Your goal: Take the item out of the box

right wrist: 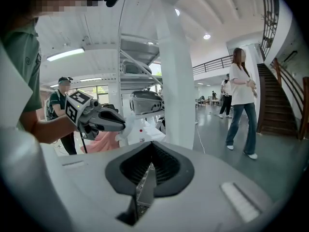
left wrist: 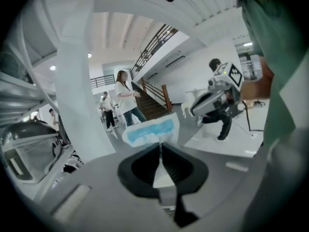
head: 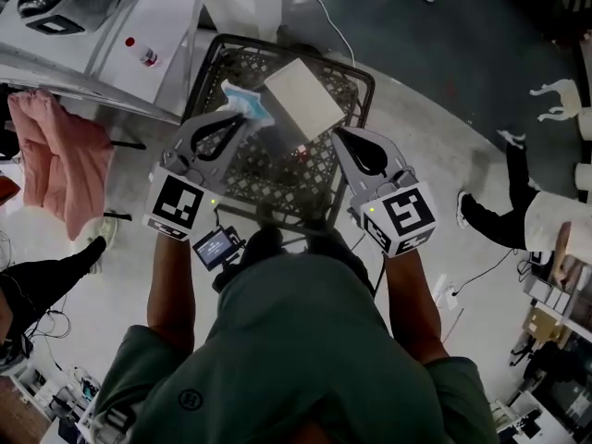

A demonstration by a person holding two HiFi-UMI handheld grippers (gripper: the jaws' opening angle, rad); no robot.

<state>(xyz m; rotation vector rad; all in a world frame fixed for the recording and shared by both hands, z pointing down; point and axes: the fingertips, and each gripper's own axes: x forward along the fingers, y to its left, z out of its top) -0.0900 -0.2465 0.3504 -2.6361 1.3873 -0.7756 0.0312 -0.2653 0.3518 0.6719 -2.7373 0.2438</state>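
A black mesh crate stands on the floor in front of me, and a pale flat box lies tilted inside it. My left gripper is over the crate's left side, shut on a blue and white packet. In the left gripper view the packet sticks out past the closed jaws of the left gripper. My right gripper hovers over the crate's right side, shut with nothing in it. The right gripper view shows the right gripper closed and the left gripper off to its left.
A pink cloth hangs at the left by a white table with a small bottle. A white pillar rises just beyond the crate. People stand around, one near a staircase. Someone's leg is at the right.
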